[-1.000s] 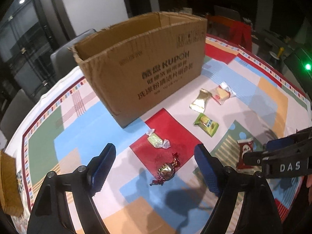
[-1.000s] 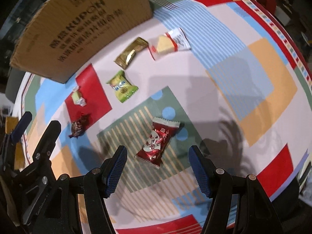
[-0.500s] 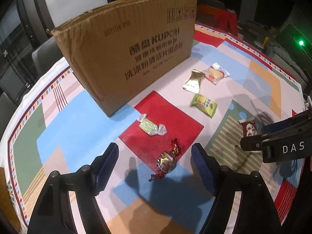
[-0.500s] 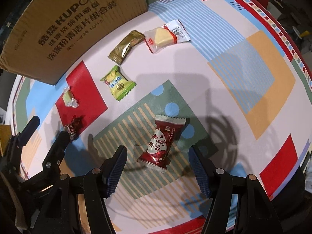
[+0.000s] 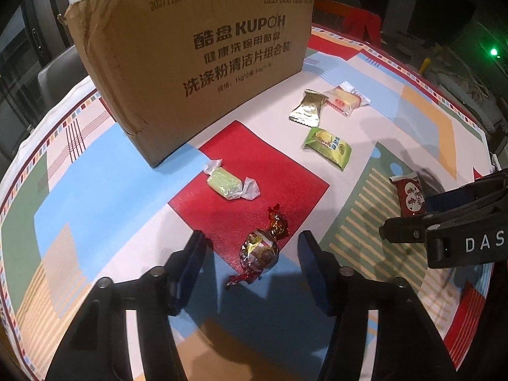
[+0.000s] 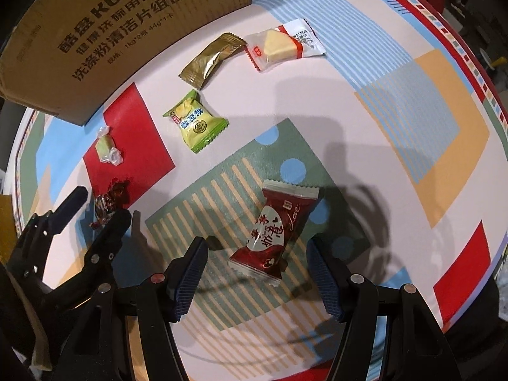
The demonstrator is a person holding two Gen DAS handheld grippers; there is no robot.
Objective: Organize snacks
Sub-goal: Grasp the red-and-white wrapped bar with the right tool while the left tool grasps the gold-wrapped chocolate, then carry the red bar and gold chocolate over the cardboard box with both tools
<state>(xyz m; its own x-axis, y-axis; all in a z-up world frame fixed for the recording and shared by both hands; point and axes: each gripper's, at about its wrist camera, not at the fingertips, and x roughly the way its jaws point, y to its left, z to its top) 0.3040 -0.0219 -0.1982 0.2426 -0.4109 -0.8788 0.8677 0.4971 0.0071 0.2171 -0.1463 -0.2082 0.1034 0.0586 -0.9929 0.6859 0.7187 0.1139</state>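
My left gripper point(image 5: 250, 247) is open, low over the table, its blue fingers on either side of a foil-wrapped round chocolate point(image 5: 258, 252) with red twisted ends. My right gripper point(image 6: 258, 255) is open around a dark red snack packet point(image 6: 274, 231), which also shows in the left wrist view point(image 5: 411, 195). A pale green twist-wrapped candy point(image 5: 225, 184) lies on a red patch. A green packet point(image 5: 328, 147), a gold packet point(image 5: 308, 108) and a clear packet with a yellow cake point(image 5: 344, 98) lie farther back. An open cardboard box point(image 5: 203, 50) stands behind them.
The round table carries a colourful patchwork cloth point(image 5: 422, 120). The left gripper shows in the right wrist view point(image 6: 92, 212) at the left, close to the right one. A chair point(image 5: 60, 66) stands behind the box. The table edge runs along the right point(image 6: 470, 73).
Both grippers have come lower and forward over their snacks. The chocolate now lies between the left fingers, and the red packet between the right fingers. Both stay open.
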